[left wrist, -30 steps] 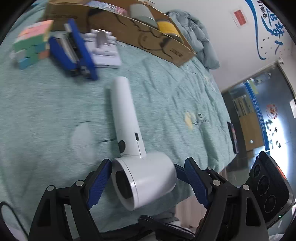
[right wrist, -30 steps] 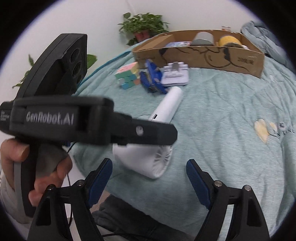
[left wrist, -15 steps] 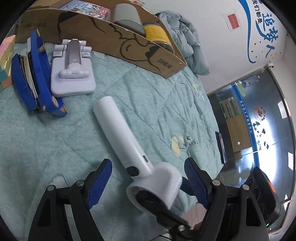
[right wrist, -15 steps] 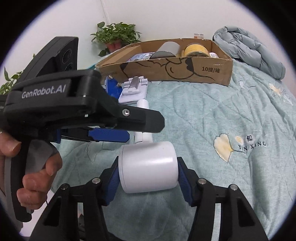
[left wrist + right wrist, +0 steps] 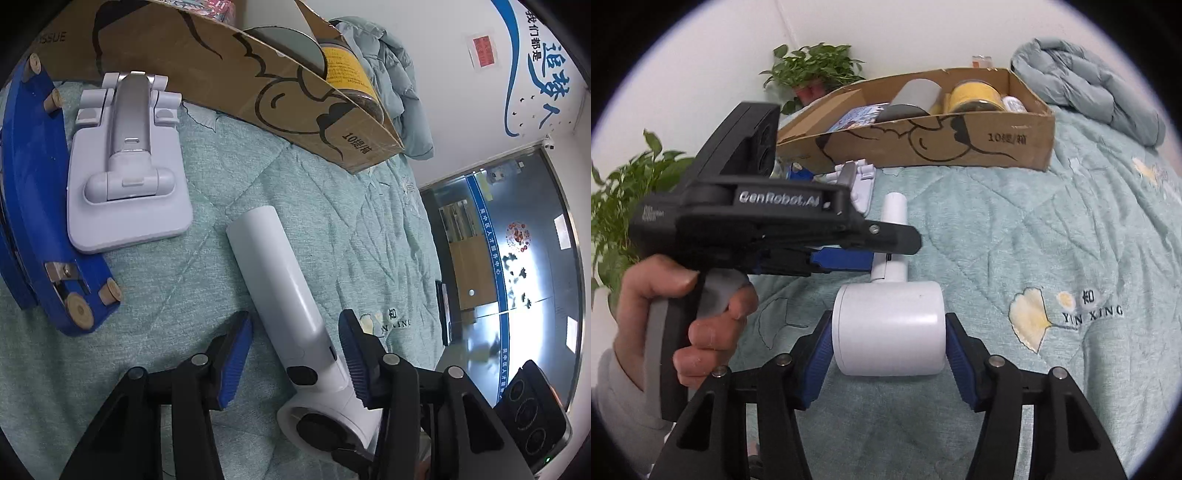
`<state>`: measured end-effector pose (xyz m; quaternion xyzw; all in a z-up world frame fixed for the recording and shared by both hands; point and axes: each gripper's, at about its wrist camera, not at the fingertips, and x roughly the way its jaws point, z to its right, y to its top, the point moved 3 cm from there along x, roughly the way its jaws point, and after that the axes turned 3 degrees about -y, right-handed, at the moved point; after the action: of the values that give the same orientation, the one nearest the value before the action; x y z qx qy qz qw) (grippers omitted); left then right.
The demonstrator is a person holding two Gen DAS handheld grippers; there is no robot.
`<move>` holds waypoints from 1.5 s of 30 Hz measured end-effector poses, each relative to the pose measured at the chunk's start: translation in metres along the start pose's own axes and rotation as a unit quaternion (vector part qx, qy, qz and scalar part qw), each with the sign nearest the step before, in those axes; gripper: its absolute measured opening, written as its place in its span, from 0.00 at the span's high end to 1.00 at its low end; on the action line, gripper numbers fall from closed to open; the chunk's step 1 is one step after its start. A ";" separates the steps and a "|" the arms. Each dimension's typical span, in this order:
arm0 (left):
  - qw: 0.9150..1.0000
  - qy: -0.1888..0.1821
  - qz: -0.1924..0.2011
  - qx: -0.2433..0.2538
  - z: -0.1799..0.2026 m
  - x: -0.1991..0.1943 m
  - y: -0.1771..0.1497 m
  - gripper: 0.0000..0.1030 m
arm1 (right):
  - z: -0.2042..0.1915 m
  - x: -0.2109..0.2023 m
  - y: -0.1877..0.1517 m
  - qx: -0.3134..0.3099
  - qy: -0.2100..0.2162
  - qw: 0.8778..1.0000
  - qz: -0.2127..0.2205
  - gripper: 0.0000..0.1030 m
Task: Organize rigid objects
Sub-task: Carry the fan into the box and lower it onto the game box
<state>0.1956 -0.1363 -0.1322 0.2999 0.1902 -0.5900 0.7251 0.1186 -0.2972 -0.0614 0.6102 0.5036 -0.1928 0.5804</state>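
Observation:
A white hair dryer lies on the green quilt, handle pointing toward the cardboard box. My right gripper is shut on the hair dryer's barrel, blue pads on both ends. My left gripper straddles the handle near the switch, its jaws partly closed: the right pad touches the handle and the left pad stands a little apart. In the right wrist view the left gripper crosses over the handle.
A white folding stand and a blue wooden piece lie left of the dryer. The box holds a yellow can, a grey roll and a book. A folded grey duvet and potted plants stand behind.
My right gripper has closed on the dryer's barrel and turned it. My left gripper has moved forward along the handle and narrowed around it.

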 end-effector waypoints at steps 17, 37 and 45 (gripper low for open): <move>1.000 0.004 0.012 0.028 0.008 -0.024 0.002 0.67 | -0.023 0.001 0.012 -0.030 -0.056 0.998 0.006 0.45; 0.983 0.042 0.132 0.121 0.037 -0.160 0.133 0.69 | -0.090 -0.001 0.138 -0.068 -0.027 0.986 0.149 0.45; 0.982 0.064 0.127 0.123 0.018 -0.175 0.198 0.69 | -0.107 0.027 0.184 -0.062 -0.015 0.988 0.139 0.45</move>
<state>0.3454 0.0064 0.0335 0.4457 0.1226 -0.4913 0.7382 0.2470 -0.1571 0.0382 0.6338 0.4166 -0.0875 0.6458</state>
